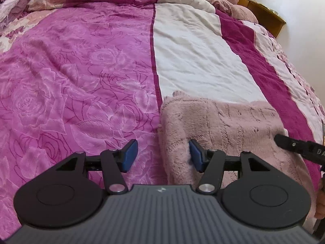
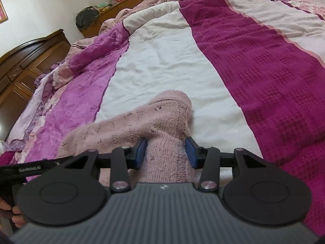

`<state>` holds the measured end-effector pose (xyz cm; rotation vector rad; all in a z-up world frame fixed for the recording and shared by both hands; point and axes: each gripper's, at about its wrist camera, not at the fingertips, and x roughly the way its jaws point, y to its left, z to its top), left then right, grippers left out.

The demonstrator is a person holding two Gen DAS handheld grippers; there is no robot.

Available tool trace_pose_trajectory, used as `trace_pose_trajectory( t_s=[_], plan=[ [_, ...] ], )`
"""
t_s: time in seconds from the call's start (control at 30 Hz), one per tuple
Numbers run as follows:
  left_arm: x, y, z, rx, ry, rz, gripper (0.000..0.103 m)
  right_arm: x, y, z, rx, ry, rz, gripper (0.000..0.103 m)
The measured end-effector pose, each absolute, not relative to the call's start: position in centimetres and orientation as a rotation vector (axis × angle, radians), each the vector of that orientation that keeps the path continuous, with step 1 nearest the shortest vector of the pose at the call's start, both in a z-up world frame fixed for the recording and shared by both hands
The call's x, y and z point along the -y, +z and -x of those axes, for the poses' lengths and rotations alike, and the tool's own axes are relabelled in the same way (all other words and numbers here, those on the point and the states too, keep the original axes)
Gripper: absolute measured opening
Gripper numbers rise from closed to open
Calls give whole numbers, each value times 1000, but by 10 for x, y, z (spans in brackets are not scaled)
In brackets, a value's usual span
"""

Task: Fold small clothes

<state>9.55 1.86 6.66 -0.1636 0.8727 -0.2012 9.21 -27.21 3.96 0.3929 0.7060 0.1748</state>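
Left wrist view: pink fleecy garment lies on the bedspread, across its white stripe near the front edge. Judged soft, light, limp; best pinched at a hem or corner. Left gripper stands parted, its right pad against the garment's left edge, nothing clamped.

Right wrist view: same garment, knit side up. Right gripper straddles a raised fold; whether the pads pinch it, cannot tell.

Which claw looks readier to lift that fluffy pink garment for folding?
Probably the right claw: the fluffy pink knitted garment sits between its pads. The left claw straddles only its edge.
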Motion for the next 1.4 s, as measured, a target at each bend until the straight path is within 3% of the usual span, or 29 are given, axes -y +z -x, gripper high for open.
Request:
trace_pose_trajectory(
  t_s=[0.27,0.33,0.6,0.73,0.83,1.4],
  plan=[
    [-17,91,-63,-858,-259,196,63,278,61,-78,-658,182,-442,47],
    [-14,99,-52,-842,-267,195,63,282,63,-79,-667,153,-486,55],
    [-7,121,-12,-836,-242,180,63,272,80,-42,-661,212,-471,55],
    [-5,129,8,-829,-218,178,72,268,89,-18,-649,220,-464,64],
    [-3,133,24,-813,-198,165,78,265,92,-3,-652,226,-438,65],
    [26,98,86,-909,-91,79,80,230,64,62,-719,196,-240,70]
  ],
)
